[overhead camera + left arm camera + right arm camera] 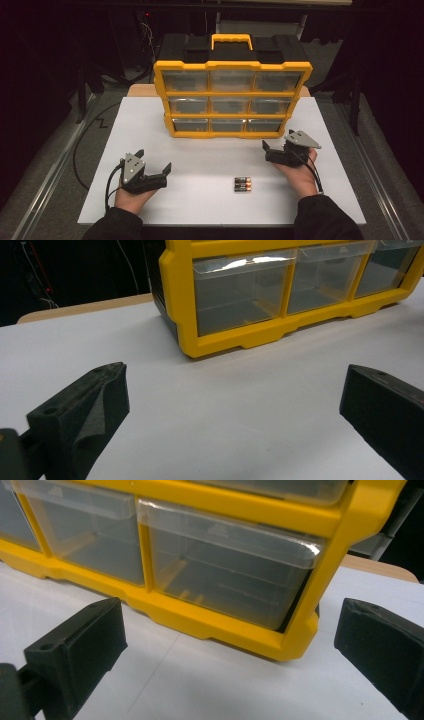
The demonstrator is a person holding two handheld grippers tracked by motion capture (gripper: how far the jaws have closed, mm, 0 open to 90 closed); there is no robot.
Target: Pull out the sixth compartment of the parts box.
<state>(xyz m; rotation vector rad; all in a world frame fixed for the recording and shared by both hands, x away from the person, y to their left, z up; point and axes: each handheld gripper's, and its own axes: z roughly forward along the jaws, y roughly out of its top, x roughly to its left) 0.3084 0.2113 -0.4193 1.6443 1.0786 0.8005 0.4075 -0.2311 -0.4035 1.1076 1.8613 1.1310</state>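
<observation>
Both the left gripper (153,161) and the right gripper (276,140) are resting wide open and holding nothing, the batteries (243,184) lying on the white table (150,130) between them, nearer the right gripper's fingers, with the yellow drawer organizer (232,95) standing just ahead.

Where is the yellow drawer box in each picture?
High view: the box stands upright at the table's far middle.
Left gripper view: its lower left corner fills the upper right.
Right gripper view: its lower right corner fills the top.
Shared landmark: the yellow bottom rail resting on the white table.
</observation>
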